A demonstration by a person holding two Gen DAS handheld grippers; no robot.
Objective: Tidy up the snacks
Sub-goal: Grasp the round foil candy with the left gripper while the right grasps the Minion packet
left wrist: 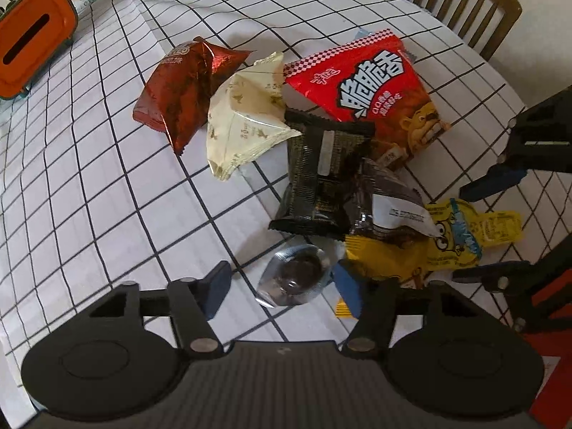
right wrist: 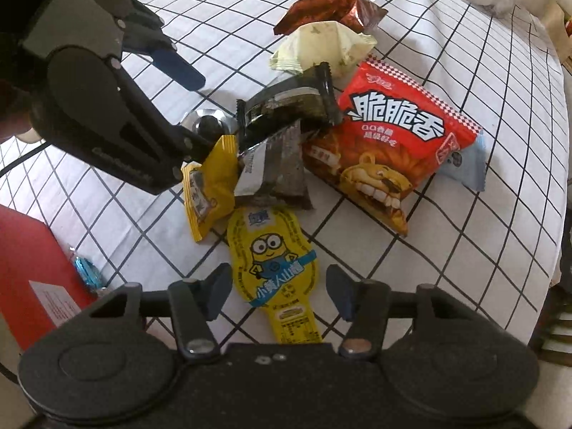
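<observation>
Both claws straddled snacks, neither gripping yet.
Left gripper [left wrist: 282, 287] stood parted around the foil-wrapped chocolate [left wrist: 298, 274]; right gripper [right wrist: 279, 291] stood parted around the yellow minion pouch [right wrist: 275, 254]. Closing, the left's fingertip might snag the overlapping yellow packet [left wrist: 384, 255].

My right gripper [right wrist: 278, 291] points down at the white tablecloth with a black grid [right wrist: 447, 250], its blue-padded jaws set apart on either side of a flat yellow cartoon-printed sachet [right wrist: 275, 261], not pressing it. Beyond it lies a heap: a yellow foil packet [right wrist: 209, 193], a dark brown wrapper [right wrist: 282, 168], a black wrapper [right wrist: 289, 102], a big red crisp bag with a lion [right wrist: 393, 143], a cream packet [right wrist: 321, 46] and a copper-red foil bag [right wrist: 329, 7]. My left gripper [right wrist: 195, 107] reaches in from the left around a clear-wrapped dark round sweet [right wrist: 209, 123].
</observation>
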